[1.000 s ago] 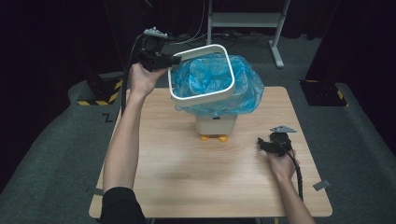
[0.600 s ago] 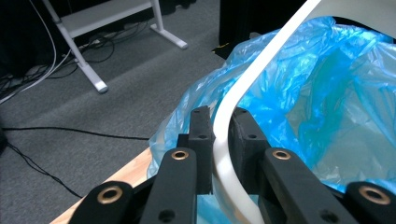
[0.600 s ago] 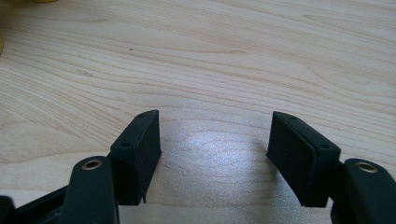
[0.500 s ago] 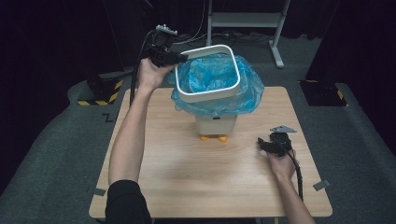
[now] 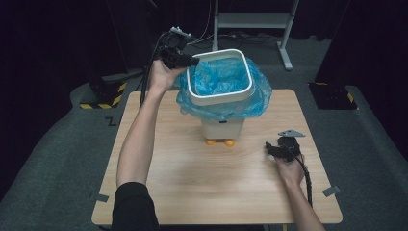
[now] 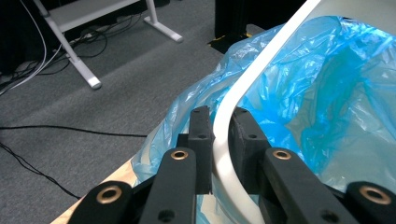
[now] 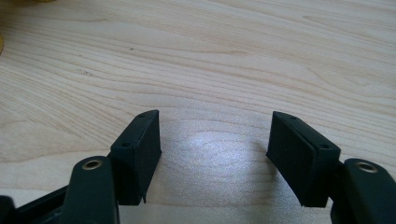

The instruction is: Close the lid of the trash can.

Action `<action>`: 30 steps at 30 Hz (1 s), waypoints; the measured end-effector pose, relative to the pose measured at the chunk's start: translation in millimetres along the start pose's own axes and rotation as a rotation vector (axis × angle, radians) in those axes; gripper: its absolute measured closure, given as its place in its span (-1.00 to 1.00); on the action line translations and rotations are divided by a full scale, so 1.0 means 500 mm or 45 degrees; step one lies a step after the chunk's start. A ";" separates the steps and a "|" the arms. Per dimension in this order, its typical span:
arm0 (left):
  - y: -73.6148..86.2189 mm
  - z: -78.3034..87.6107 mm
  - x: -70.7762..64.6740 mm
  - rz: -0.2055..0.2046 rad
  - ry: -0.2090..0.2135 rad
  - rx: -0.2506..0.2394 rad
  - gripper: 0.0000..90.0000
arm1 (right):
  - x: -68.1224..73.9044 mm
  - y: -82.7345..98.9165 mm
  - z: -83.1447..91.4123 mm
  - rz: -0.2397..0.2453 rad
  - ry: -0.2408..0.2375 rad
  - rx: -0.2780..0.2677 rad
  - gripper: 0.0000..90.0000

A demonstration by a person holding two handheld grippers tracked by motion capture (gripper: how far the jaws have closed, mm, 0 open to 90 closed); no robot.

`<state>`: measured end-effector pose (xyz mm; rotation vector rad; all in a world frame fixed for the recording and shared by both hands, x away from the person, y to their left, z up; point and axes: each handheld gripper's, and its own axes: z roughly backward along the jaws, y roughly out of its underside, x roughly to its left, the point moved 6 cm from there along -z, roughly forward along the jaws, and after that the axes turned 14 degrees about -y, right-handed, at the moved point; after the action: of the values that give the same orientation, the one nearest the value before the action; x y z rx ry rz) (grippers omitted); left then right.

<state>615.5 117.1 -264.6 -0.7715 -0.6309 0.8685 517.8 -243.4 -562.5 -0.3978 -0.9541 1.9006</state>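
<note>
Gripping the white plastic retaining ring at its far left corner, our left gripper had its jaws pinched onto the thin rim from either side, one pad on the outside against the crumpled blue plastic bag liner and one on the inside. In the left gripper view the ring ran as a narrow white band straight up between the pads and away toward the upper right, so its edge lay along the gripper's line of sight, not across it. The ring sat tilted, over the bag that spilled around the top of the small white bin with orange feet, which stood near the middle of the pale wooden table.

Our right gripper rested low on the table to the right of the bin, well apart from it, jaws spread with nothing between them; the right gripper view showed bare wood between the pads.

We judged that the left hand alone carried the ring, and that seating or lifting it would turn on keeping that held corner level with the opposite, free corner nearer our right hand.
</note>
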 end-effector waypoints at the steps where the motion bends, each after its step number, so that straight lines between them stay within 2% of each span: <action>1: 0.000 -0.001 0.000 0.002 -0.003 -0.001 0.78 | 0.000 0.000 0.000 0.000 0.000 0.000 -0.23; 10: 0.000 -0.007 -0.007 0.003 0.005 -0.013 0.77 | -0.001 0.000 0.000 -0.014 -0.019 0.001 -0.20; 12: -0.001 -0.007 -0.008 0.003 0.004 -0.016 0.77 | -0.002 0.000 0.000 -0.022 -0.041 0.002 -0.18; 13: -0.001 -0.007 -0.008 0.001 0.005 -0.016 0.77 | -0.003 -0.001 -0.001 0.002 -0.064 0.012 -0.10; 14: -0.002 -0.007 -0.009 0.001 0.004 -0.018 0.77 | -0.003 -0.003 0.001 0.000 -0.073 0.033 0.00; 15: -0.002 -0.007 -0.010 0.001 0.005 -0.020 0.77 | -0.003 -0.009 0.005 0.000 -0.091 0.046 0.01; 16: -0.001 -0.007 -0.010 0.002 0.006 -0.020 0.77 | -0.002 -0.018 0.012 -0.004 -0.112 0.032 0.04; 20: -0.002 -0.007 -0.009 0.002 0.005 -0.025 0.77 | 0.010 -0.082 0.068 -0.003 -0.210 -0.127 0.12; 25: 0.001 -0.011 -0.010 0.011 0.012 -0.027 0.77 | 0.040 -0.183 0.148 0.072 -0.315 -0.330 0.19; 30: 0.001 -0.012 -0.011 0.010 0.008 -0.026 0.77 | 0.072 -0.285 0.223 0.170 -0.368 -0.475 0.31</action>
<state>617.0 110.6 -269.7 -0.7955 -0.6324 0.8677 516.5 -226.6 -378.7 -0.4181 -1.5181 1.9325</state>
